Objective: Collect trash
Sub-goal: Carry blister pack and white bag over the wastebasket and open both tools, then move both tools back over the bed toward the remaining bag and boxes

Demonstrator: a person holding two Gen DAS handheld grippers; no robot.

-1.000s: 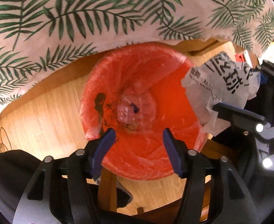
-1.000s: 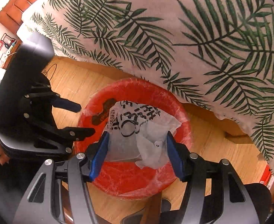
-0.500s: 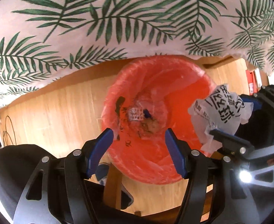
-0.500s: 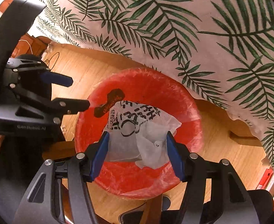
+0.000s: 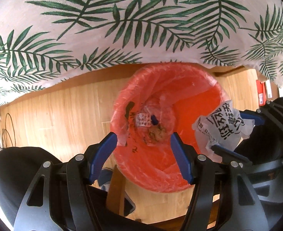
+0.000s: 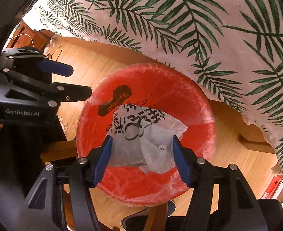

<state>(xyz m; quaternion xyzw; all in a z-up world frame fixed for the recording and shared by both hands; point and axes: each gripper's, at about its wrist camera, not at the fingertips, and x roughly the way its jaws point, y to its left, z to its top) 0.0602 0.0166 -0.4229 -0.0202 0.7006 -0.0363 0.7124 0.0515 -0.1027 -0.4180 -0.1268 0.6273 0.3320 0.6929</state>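
My right gripper (image 6: 141, 154) has sunk over the red bin (image 6: 199, 104) and its jaws are opening around the crumpled wrapper (image 6: 141, 132), ready to drop it. My left gripper (image 5: 141, 154) hangs spread, empty.

Seen from the left wrist, straight down between the left gripper (image 5: 142, 155) fingers into the red bin (image 5: 214, 100) on the wooden floor (image 5: 64, 113), close above its mouth. Seen from the right wrist, steeply down past the right gripper (image 6: 141, 156) onto the same bin (image 6: 189, 88), slightly more from the side. Shared by both: the bin, the leaf-print cloth (image 5: 122, 19) hanging along the upper edge, the floor, the printed white bag (image 5: 221, 127). Each gripper caught at the edge of the other's view.
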